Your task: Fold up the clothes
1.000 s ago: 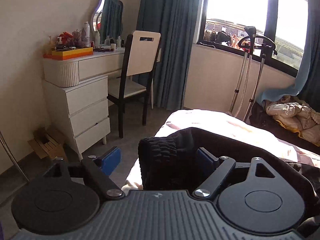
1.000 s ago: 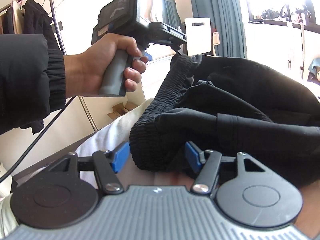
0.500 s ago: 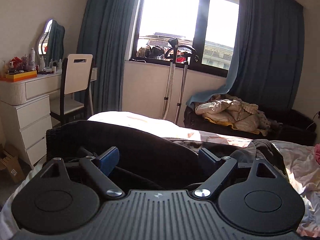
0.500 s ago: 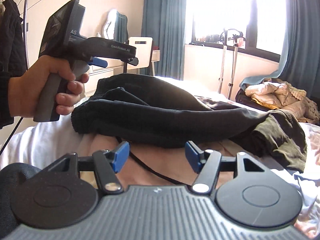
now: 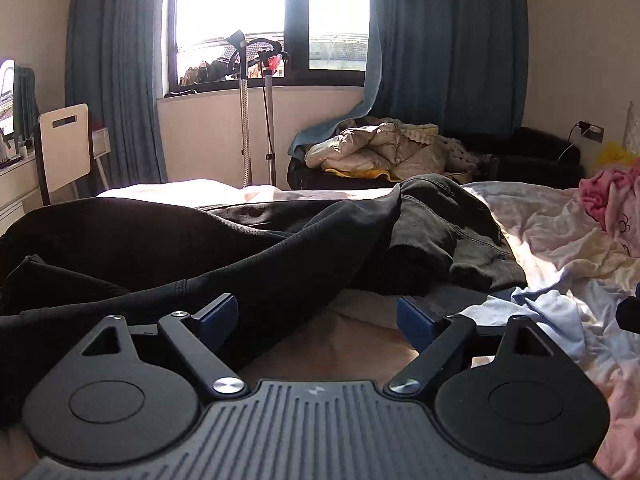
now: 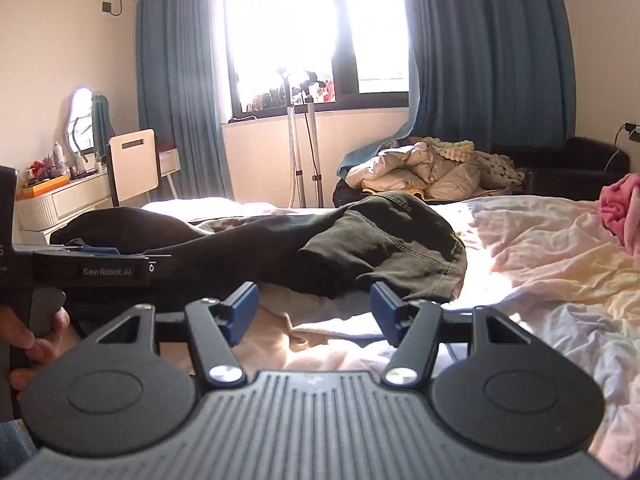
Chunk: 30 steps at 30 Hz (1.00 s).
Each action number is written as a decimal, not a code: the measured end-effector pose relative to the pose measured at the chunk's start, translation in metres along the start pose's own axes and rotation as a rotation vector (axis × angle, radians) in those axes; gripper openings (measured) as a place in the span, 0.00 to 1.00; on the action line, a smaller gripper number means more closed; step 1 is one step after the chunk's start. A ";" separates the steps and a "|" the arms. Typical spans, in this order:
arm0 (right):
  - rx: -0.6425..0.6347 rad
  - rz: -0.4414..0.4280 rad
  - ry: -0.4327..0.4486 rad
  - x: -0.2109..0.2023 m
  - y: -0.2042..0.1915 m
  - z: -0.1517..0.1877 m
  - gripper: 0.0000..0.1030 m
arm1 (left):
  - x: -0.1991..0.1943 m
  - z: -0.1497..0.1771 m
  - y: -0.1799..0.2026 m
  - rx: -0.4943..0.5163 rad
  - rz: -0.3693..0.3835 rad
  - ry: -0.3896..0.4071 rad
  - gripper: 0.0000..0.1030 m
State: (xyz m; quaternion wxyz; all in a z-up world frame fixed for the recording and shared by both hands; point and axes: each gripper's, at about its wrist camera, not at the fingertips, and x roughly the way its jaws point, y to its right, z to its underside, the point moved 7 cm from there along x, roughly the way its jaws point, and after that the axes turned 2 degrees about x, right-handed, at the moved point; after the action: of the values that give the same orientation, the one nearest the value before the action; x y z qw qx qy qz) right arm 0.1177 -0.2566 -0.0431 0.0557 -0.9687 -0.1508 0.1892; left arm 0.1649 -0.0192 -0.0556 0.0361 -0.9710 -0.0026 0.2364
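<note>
Black trousers [image 5: 168,248]: spread across the bed [image 5: 560,240], one leg reaching toward the grey jeans [image 5: 452,232] heaped at mid-bed.
Left gripper [image 5: 316,318]: jaws apart, low over the near bed edge, trouser leg lying beside its left pad, nothing clamped.
Right gripper [image 6: 314,312]: jaws apart, empty, just short of the jeans.
Pink cloth [image 6: 620,204]: far right of the bed.
Cream quilt [image 5: 380,148]: beyond the bed, below the window [image 5: 272,20].

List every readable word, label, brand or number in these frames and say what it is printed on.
"GenRobot.AI": on the side of the left gripper, seen from the right wrist.
Bottles and boxes on the dressing table: too small to read.
Nothing else carries legible text.
</note>
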 end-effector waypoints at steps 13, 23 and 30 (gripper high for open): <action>0.121 0.055 0.009 0.013 0.050 -0.005 0.65 | 0.150 -0.052 0.069 0.318 -0.105 0.041 0.77; 0.196 0.026 -0.034 0.033 0.068 0.008 0.65 | 0.248 -0.068 0.100 0.498 -0.187 -0.018 0.64; 0.222 0.013 -0.081 0.052 0.076 0.022 0.65 | 0.253 -0.066 0.101 0.547 -0.129 -0.028 0.03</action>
State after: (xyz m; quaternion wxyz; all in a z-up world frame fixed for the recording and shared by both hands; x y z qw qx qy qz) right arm 0.1756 -0.3109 -0.0941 0.1550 -0.9491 -0.1248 0.2443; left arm 0.4191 -0.1194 -0.1205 0.3117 -0.9197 -0.0008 0.2388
